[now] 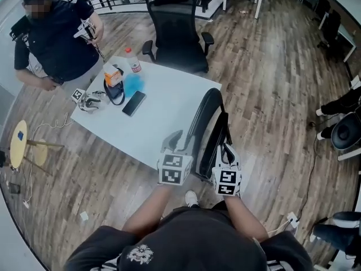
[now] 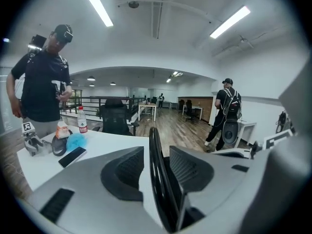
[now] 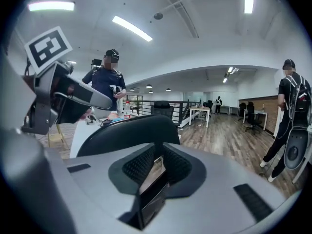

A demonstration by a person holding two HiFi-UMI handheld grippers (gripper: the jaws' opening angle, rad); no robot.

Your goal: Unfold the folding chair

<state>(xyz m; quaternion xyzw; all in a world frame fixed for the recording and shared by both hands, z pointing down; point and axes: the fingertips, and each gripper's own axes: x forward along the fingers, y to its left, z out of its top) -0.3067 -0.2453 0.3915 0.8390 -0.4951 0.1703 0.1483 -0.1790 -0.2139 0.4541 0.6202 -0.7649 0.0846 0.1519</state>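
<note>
Folding chair (image 1: 206, 117): black, folded flat, on its edge, leaning against the near corner of the white bench (image 1: 163, 114).
Left gripper (image 2: 156, 152): jaws apart; the chair's thin black rim stands between them, with a gap at the left pad.
Right gripper (image 3: 157, 155): jaws together, clamped on a thin flat part of the chair.
Hard to see: the chair's lower end is hidden behind both grippers; I cannot tell which part the right one holds.
On the bench: phone (image 1: 133, 103), bottle (image 1: 133, 61), a blue object (image 1: 134, 85), all well apart from the chair.
Around: office chair (image 1: 177, 30) behind the bench, a person (image 1: 56, 44) at its far corner.
</note>
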